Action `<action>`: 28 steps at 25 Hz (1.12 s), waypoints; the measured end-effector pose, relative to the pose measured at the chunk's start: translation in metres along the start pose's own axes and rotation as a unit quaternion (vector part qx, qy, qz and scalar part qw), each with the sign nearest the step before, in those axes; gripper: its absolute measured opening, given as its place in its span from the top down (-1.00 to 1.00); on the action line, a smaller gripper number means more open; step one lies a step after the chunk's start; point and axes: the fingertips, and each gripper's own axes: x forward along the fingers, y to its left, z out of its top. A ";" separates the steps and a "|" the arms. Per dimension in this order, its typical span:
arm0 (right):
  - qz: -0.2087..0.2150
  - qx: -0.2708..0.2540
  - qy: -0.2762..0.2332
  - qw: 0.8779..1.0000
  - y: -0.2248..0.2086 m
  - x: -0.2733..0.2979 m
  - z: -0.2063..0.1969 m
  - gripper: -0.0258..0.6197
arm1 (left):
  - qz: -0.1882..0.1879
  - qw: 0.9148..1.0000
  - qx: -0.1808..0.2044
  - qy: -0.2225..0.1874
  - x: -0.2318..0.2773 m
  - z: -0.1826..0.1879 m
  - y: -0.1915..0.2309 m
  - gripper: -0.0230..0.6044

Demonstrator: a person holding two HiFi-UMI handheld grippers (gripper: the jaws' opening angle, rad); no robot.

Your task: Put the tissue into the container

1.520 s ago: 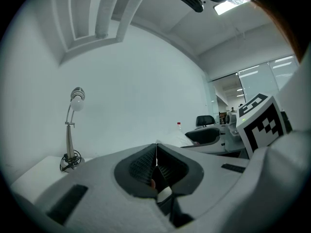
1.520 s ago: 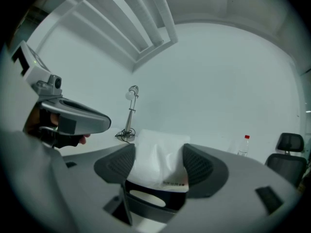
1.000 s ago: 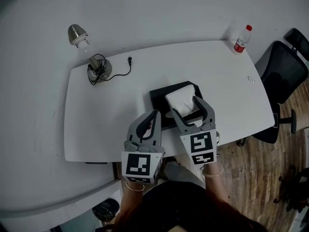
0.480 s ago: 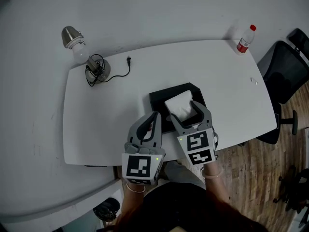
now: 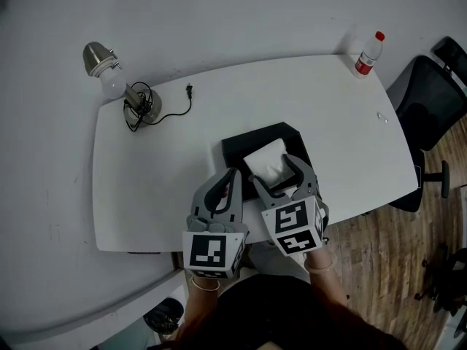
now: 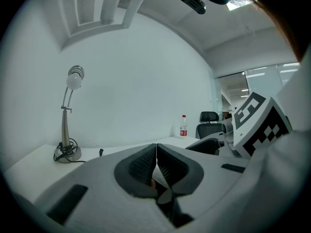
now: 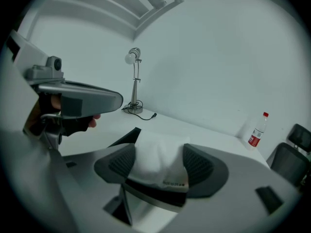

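Observation:
A white tissue pack [image 5: 264, 162] sits between the jaws of my right gripper [image 5: 271, 169], which is shut on it from both sides. The pack is over the black container [image 5: 237, 146] on the white table, near the front edge. In the right gripper view the tissue pack [image 7: 158, 157] fills the gap between the pads of the right gripper [image 7: 159, 165], and a corner of the container [image 7: 127, 136] shows behind it. My left gripper [image 5: 232, 173] hovers just left of the container. Its jaws are shut on nothing, as the left gripper view shows for the left gripper [image 6: 156, 154].
A desk lamp [image 5: 109, 71] with a coiled cord and loose plug stands at the table's back left. A red-labelled bottle [image 5: 367, 53] stands at the back right corner. A black office chair [image 5: 427, 100] is beyond the right edge.
My right gripper with the tissue pack has drawn a little nearer to me over the container. The left gripper has stayed where it was.

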 end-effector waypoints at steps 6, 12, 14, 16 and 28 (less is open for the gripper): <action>-0.001 0.006 0.006 1.000 0.001 0.002 -0.003 -0.10 | -0.002 1.000 -0.003 0.003 -0.001 -0.003 -0.002 0.84; -0.003 0.014 0.017 1.000 0.002 0.003 -0.005 -0.10 | -0.001 1.000 -0.005 0.006 -0.002 -0.006 0.000 0.84; -0.003 0.020 0.021 1.000 0.002 0.002 -0.006 -0.10 | -0.002 1.000 -0.005 0.007 -0.003 -0.006 -0.001 0.84; -0.005 0.024 0.026 0.999 0.001 0.002 -0.006 -0.09 | -0.003 1.000 -0.005 0.007 -0.003 -0.007 -0.002 0.84; 0.014 0.047 0.068 0.996 0.002 0.015 -0.020 -0.09 | 0.000 1.000 -0.006 0.008 -0.004 -0.007 0.001 0.84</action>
